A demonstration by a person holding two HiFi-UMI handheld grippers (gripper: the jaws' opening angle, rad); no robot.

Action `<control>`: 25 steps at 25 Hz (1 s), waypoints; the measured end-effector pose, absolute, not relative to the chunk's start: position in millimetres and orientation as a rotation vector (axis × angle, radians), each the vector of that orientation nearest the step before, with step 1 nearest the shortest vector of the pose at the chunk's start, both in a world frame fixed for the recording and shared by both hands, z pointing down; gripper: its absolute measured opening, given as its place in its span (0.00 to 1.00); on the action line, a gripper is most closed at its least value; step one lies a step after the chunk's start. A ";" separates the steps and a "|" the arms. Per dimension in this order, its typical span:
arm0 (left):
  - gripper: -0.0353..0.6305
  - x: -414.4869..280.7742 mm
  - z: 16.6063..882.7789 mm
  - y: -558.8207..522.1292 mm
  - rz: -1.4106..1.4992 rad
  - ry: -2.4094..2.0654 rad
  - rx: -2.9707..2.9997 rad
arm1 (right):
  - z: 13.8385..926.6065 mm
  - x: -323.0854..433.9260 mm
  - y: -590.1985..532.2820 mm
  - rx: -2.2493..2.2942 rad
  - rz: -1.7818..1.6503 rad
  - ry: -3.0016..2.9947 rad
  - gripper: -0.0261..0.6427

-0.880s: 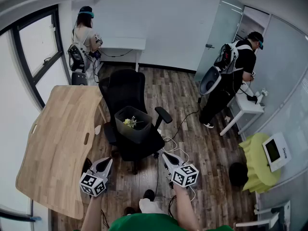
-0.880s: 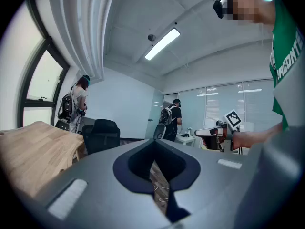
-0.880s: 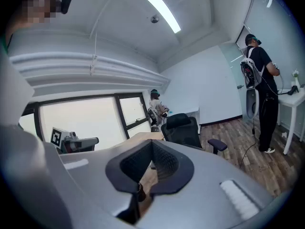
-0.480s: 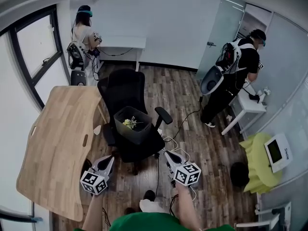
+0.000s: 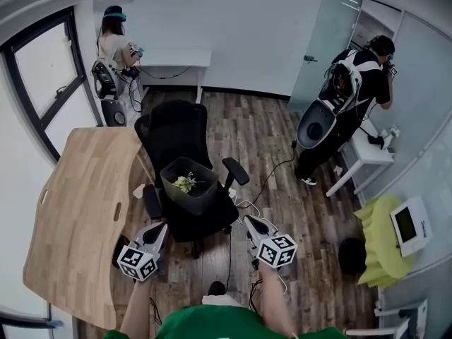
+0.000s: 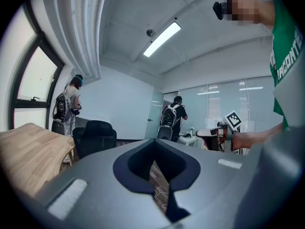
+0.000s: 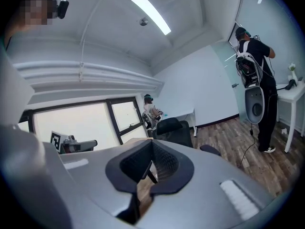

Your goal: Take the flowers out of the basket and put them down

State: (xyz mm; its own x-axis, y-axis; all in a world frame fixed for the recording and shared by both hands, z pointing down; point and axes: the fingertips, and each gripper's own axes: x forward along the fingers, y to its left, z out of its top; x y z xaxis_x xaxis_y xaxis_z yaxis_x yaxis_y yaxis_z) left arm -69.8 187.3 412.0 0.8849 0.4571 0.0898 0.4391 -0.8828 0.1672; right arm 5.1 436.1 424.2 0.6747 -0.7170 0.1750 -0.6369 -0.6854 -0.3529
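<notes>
Flowers (image 5: 186,183) in basket (image 5: 202,201) | on chair (image 5: 174,129) seat | shirt (image 6: 287,39) lettering cut off

Flowers (image 5: 185,183) in basket (image 5: 203,202), basket on chair (image 5: 173,133), table (image 5: 78,203) left of chair

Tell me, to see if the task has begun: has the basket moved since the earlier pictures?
No. The basket sits in the same place on the black chair, just left of its armrest, flowers inside.

Bright, even light falls from a long white ceiling strip lamp (image 6: 162,39) and a large dark-framed window (image 5: 42,83). The fisheye edges bend and darken.
</notes>
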 end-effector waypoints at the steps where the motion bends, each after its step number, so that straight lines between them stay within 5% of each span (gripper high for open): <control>1: 0.08 -63.7 411.1 190.2 0.187 0.698 2.915 | 423.5 11.0 439.3 -2.624 -0.430 1.083 0.05; 25: 0.08 16.1 417.5 223.3 0.208 0.686 2.921 | 443.4 79.2 460.9 -2.557 -0.469 1.152 0.05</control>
